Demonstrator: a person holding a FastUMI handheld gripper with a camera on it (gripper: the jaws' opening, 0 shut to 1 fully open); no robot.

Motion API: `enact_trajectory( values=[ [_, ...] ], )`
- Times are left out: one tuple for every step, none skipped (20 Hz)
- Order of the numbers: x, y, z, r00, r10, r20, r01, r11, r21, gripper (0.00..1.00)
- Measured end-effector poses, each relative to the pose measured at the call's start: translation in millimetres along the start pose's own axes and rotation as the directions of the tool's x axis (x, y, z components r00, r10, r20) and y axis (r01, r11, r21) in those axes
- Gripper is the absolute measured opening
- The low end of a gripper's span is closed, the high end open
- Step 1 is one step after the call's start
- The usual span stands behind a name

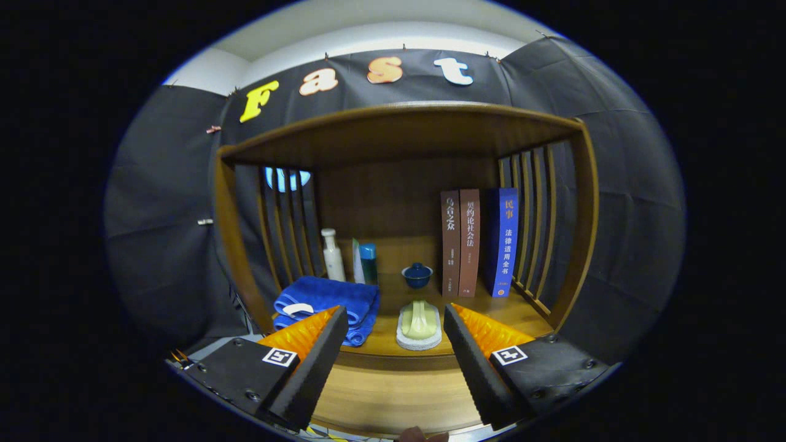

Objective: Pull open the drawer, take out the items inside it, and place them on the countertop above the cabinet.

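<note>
My gripper [393, 322] is open, with nothing between its fingers. It hovers in front of a wooden cabinet whose countertop [522, 313] lies just ahead. Between the fingers and a little beyond them sits a pale green brush on a white pad [419, 325]. The drawer front [393, 393] shows below the countertop edge, between the fingers, and looks closed. What the drawer holds is hidden.
On the countertop lie folded blue towels [328, 301] at the left, a white bottle [333, 255], a teal-capped tube [367, 263], a small dark blue lidded bowl [417, 275] and three upright books [479, 242]. Slatted wooden sides [540, 227] and a top shelf [399, 126] enclose the space.
</note>
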State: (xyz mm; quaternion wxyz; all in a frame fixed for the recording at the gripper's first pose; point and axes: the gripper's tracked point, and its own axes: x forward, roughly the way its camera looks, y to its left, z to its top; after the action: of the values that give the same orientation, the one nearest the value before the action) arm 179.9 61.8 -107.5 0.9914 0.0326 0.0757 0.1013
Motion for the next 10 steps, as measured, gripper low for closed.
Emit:
enact_trajectory(
  values=[
    [-13, 0, -1, 0.999, 0.007, 0.034, -0.007, 1.0, -0.004, 1.0],
    [-25, 0, -3, 0.998, 0.01, 0.066, -0.009, 1.0, -0.028, 0.99],
    [-37, -2, -8, 0.997, 0.007, 0.079, -0.003, 0.998, -0.058, 0.99],
    [-49, -3, -15, 0.997, 0.001, 0.083, 0.005, 0.997, -0.076, 0.99],
    [-63, -1, -19, 0.996, 0.0, 0.093, 0.006, 0.998, -0.06, 0.99],
    [-74, 5, -23, 0.995, 0.011, 0.102, -0.007, 0.999, -0.031, 0.99],
    [-85, 9, -28, 0.993, 0.016, 0.116, -0.015, 1.0, -0.009, 0.99],
    [-94, 5, -32, 0.992, 0.007, 0.128, -0.007, 1.0, 0.001, 0.99],
    [-101, 3, -38, 0.99, -0.002, 0.14, 0.002, 1.0, -0.003, 0.99],
    [-109, 0, -46, 0.988, -0.02, 0.15, 0.022, 1.0, -0.011, 0.99]
  ],
)
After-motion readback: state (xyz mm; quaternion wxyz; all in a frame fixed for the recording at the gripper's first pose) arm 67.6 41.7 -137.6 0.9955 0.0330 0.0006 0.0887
